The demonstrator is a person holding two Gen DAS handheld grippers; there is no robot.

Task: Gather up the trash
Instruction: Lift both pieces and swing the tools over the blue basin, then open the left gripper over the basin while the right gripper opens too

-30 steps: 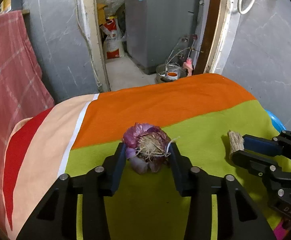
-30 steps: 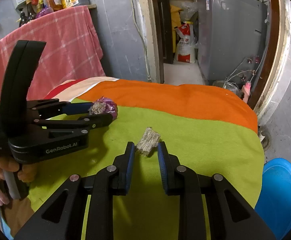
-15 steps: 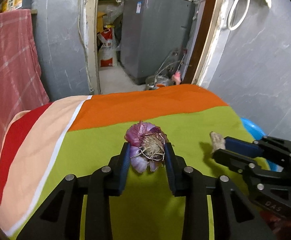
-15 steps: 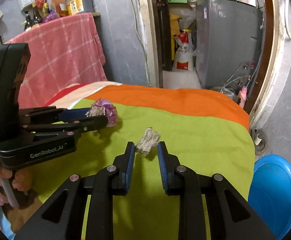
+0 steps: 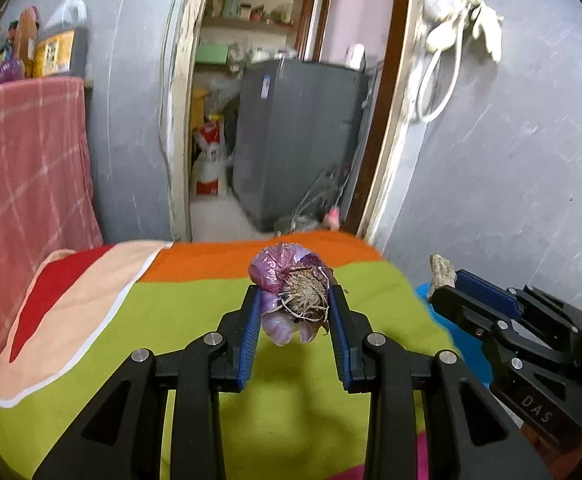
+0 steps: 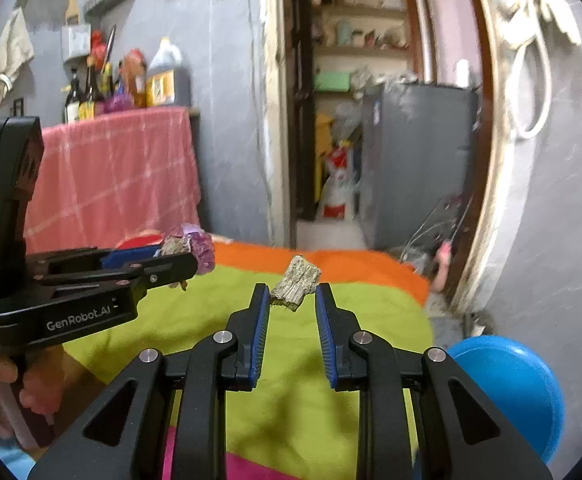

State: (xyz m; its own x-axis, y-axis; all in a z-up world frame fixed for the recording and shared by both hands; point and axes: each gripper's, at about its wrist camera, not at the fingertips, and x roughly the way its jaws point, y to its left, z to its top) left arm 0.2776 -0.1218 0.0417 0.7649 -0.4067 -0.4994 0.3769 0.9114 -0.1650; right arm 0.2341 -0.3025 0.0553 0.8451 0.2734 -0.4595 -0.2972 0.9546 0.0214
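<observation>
My left gripper [image 5: 294, 300] is shut on a purple onion scrap [image 5: 291, 296] with a dry root tuft, held in the air above the striped cloth [image 5: 171, 312]. My right gripper [image 6: 292, 294] is shut on a fibrous brown-green stalk piece [image 6: 295, 285], also lifted off the cloth. The left gripper [image 6: 183, 258] with the onion scrap [image 6: 201, 248] shows at left in the right wrist view. The right gripper [image 5: 447, 284] with the stalk piece [image 5: 441, 270] shows at right in the left wrist view.
A blue bin [image 6: 507, 392] stands on the floor right of the table; it peeks out in the left wrist view [image 5: 423, 292]. A pink checked cloth [image 6: 111, 176] hangs at left under bottles. A doorway with a grey machine [image 5: 299, 140] lies ahead.
Both grippers have risen from the cloth with their scraps held. The views tilted upward, so more of the wall and doorway shows.
</observation>
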